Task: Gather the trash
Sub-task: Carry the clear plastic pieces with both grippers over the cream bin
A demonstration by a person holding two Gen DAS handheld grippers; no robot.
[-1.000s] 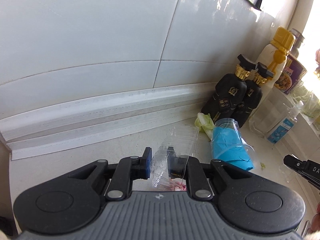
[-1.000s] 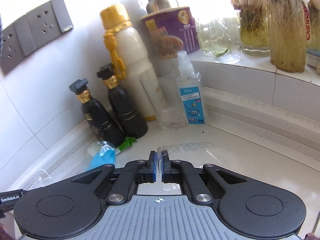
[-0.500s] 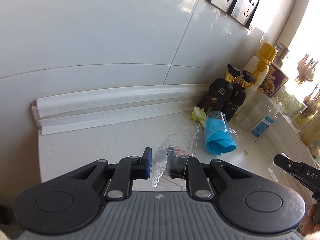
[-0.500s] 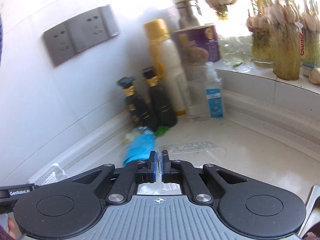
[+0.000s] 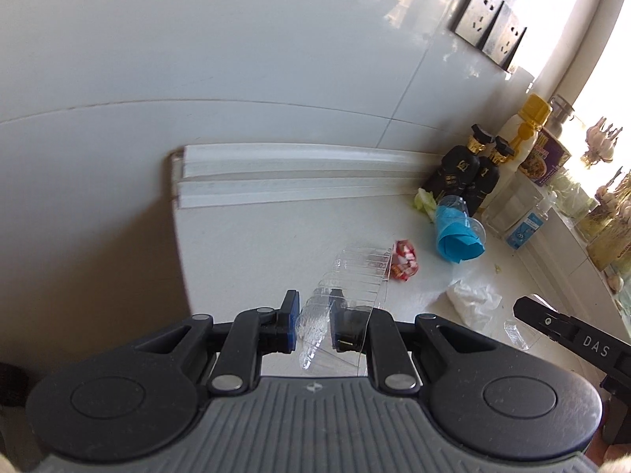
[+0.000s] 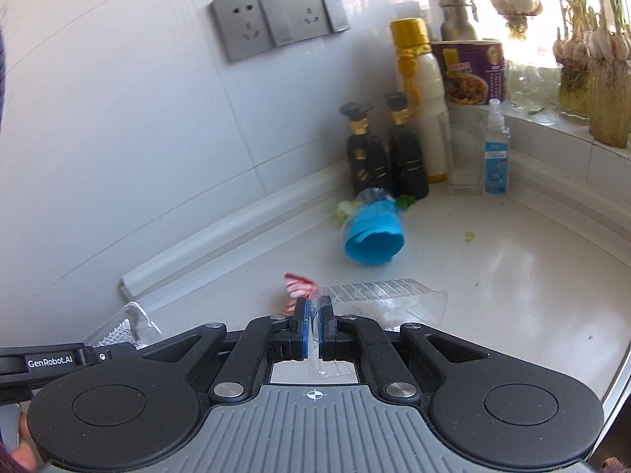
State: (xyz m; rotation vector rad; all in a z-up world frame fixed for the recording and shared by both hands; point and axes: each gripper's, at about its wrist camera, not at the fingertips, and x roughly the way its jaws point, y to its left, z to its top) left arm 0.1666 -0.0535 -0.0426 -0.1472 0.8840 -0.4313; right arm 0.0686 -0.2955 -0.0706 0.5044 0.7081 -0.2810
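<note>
My left gripper is shut on a clear ribbed plastic tray, held lifted over the white counter. My right gripper is shut on the edge of a second clear plastic tray, also held above the counter. On the counter lie a red-and-white wrapper, a tipped clear cup stuffed with blue paper, a crumpled white tissue and a green leaf scrap. The right gripper's tip shows at the right of the left wrist view.
Two black bottles, a white bottle with a yellow cap, a purple noodle cup, a spray bottle and garlic jars stand in the corner and on the sill. Grey wall sockets sit above. The counter's left end drops off.
Both grippers have pulled back from the corner and risen, each carrying its clear tray. The red wrapper and the white tissue have come into view on the counter.
</note>
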